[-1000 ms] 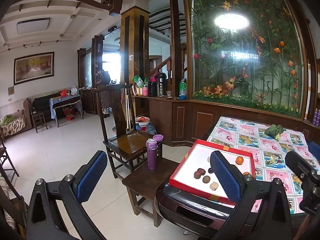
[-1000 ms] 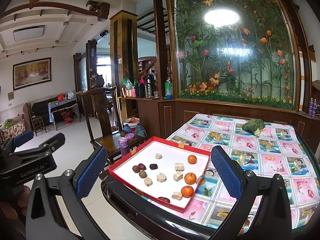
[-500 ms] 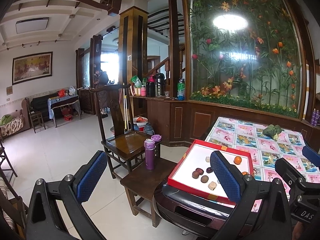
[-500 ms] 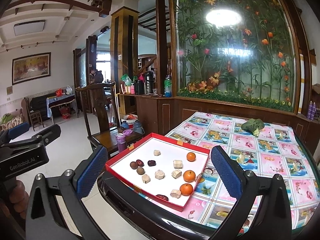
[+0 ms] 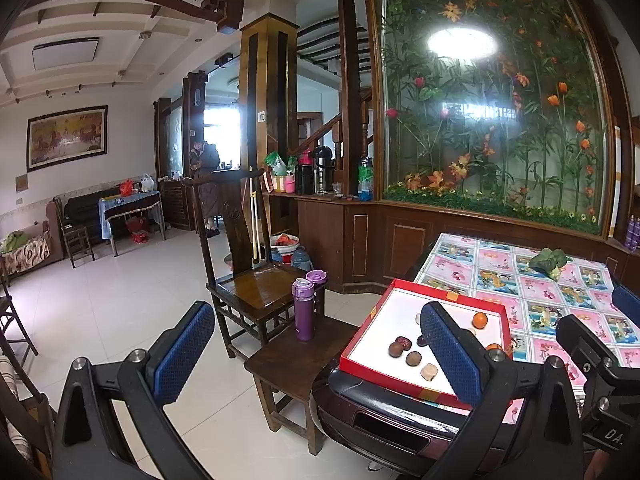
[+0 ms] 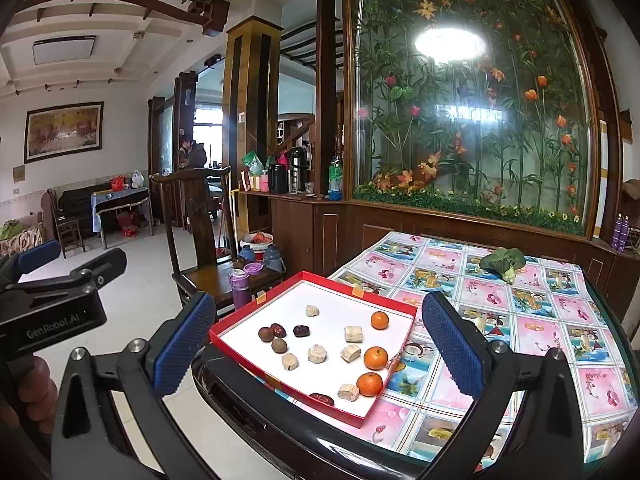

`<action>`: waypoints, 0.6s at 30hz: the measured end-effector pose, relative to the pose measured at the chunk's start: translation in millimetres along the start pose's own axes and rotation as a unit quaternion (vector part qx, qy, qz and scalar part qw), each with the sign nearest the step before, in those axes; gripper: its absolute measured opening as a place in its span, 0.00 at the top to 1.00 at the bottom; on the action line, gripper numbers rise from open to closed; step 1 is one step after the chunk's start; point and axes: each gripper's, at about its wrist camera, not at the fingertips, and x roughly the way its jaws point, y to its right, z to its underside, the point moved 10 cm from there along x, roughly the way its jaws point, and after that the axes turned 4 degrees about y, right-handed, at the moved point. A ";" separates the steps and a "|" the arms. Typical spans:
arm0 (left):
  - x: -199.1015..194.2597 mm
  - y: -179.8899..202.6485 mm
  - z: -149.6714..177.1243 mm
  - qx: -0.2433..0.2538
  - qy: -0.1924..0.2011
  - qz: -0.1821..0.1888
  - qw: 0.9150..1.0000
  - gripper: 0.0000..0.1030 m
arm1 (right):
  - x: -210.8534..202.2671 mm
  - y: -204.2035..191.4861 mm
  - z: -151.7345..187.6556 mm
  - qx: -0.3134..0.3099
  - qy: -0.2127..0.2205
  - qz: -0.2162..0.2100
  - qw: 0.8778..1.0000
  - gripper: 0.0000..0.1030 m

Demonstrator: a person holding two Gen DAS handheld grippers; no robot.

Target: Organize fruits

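A red tray (image 6: 296, 394) with a white floor lies at the near left corner of a table (image 6: 532, 320) covered in a fruit-print cloth, set askew so that its long axis runs from the near right toward the far left and one corner juts over the table's dark edge. Inside it, three oranges (image 6: 375, 357) line up along the right side, pale cut chunks (image 6: 317, 353) are scattered through the middle, and brown round fruits (image 6: 279, 345) and dark red dates (image 6: 301, 330) sit toward the left. The right gripper (image 6: 316, 348) hovers above the tray, its blue pads spread wide and empty. The left gripper (image 5: 316, 354) is off the table's left corner, also spread wide, holding nothing. A stool (image 5: 300, 354) bearing a purple bottle (image 5: 304, 312) stands just beside the tray's overhanging corner, with a wooden chair (image 5: 248, 276) behind it. A leafy green vegetable (image 6: 502, 261) lies at the table's far side.
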 end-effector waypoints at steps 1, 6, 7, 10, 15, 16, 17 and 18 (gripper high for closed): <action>0.3 -0.7 0.0 -0.001 0.000 0.000 1.000 0.00 | 0.0 0.0 -0.1 0.000 0.000 0.000 1.000 0.00; 2.5 4.9 1.9 0.015 -0.002 0.004 1.000 0.00 | 0.5 -1.5 0.0 -0.002 0.001 -0.001 1.000 0.00; 3.1 7.5 2.1 0.019 -0.003 0.008 1.000 0.00 | 1.2 -1.6 0.1 -0.003 0.001 -0.002 1.000 0.00; 4.9 17.1 3.4 0.029 -0.008 0.023 0.999 0.00 | 5.6 0.3 1.1 -0.001 0.000 -0.003 1.000 0.00; 11.9 30.2 6.5 0.035 -0.022 0.034 0.999 0.00 | 19.8 12.4 5.4 0.023 -0.014 -0.008 1.000 0.00; 14.0 32.5 6.9 0.037 -0.024 0.034 0.998 0.00 | 23.4 16.0 6.8 0.030 -0.018 -0.010 0.999 0.00; 15.3 34.5 7.3 0.039 -0.027 0.035 0.998 0.00 | 26.7 20.2 7.9 0.038 -0.021 -0.010 0.999 0.00; 16.7 37.2 8.1 0.041 -0.029 0.039 0.998 0.00 | 29.6 24.4 9.0 0.046 -0.023 -0.011 0.999 0.00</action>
